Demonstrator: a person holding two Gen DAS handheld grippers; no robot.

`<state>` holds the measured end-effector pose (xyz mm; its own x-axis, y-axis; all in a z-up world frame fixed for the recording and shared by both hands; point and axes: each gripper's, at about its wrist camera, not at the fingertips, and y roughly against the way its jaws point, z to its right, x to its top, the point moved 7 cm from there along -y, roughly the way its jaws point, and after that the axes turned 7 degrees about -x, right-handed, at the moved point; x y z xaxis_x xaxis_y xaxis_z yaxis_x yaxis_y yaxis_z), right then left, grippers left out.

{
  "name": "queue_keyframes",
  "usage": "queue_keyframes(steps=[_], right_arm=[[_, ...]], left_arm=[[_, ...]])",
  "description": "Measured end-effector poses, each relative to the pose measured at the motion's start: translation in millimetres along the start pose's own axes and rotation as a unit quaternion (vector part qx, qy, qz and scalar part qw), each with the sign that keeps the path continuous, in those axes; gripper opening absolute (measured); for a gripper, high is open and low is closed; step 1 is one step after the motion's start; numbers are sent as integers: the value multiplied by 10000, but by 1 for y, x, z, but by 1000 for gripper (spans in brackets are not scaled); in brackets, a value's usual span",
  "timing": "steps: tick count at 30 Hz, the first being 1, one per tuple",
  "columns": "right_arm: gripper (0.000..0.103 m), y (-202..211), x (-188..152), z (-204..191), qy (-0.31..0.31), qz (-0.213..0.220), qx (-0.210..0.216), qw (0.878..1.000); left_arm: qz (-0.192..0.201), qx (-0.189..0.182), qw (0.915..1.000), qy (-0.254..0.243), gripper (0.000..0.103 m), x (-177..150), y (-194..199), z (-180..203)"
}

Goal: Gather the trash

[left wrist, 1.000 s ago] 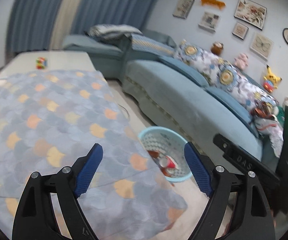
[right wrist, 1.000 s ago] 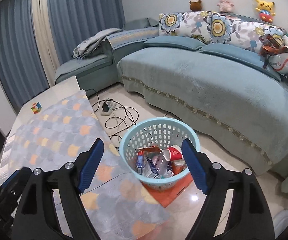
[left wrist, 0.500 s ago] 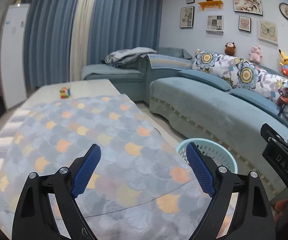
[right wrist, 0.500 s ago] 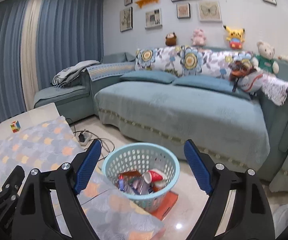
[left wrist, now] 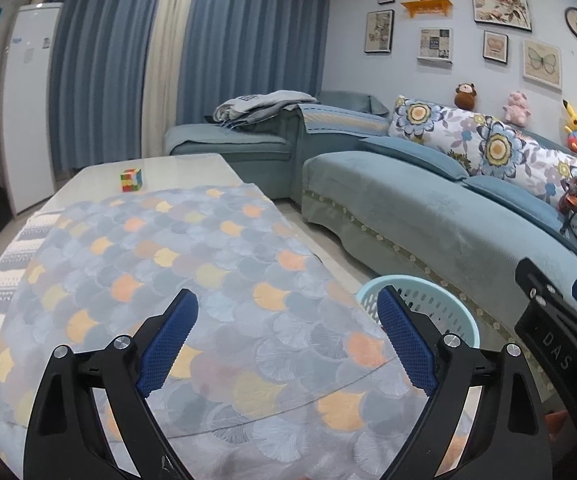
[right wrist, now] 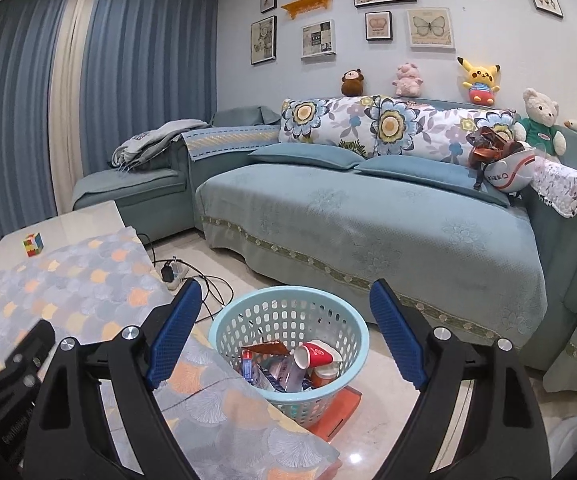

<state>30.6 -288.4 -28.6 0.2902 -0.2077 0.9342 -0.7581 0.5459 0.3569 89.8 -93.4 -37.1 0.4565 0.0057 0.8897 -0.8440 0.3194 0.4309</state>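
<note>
Since both views tilted up, basket (right wrist: 288, 336) lower, claws empty.

Black plastic grippers, blue-padded.
Left gripper (left wrist: 286, 338) and right gripper (right wrist: 284, 332): textured blue pads (left wrist: 168, 342), silver screws, white "DAS" lettering lower right.

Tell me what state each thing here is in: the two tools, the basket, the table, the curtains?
Left tool: open, holding nothing.
Right tool: open, holding nothing.
Basket: upright on the floor, partly filled with trash.
Red cup: lying tipped in the basket.
Table: mostly covered by a patterned cloth.
Puzzle cube: sitting on the bare tabletop.
Curtains: drawn shut.
</note>
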Motion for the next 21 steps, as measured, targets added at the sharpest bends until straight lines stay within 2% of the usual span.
queue_keyframes(steps=[14,21], right_arm=[[84,0,0,0,60,-15,47,10000],[84,-7,-2,-1,42,-162,75,9998]], left_arm=[[81,191,9998,-40,89,3,4,-3],[68,193,9998,-52,89,3,5,-2]])
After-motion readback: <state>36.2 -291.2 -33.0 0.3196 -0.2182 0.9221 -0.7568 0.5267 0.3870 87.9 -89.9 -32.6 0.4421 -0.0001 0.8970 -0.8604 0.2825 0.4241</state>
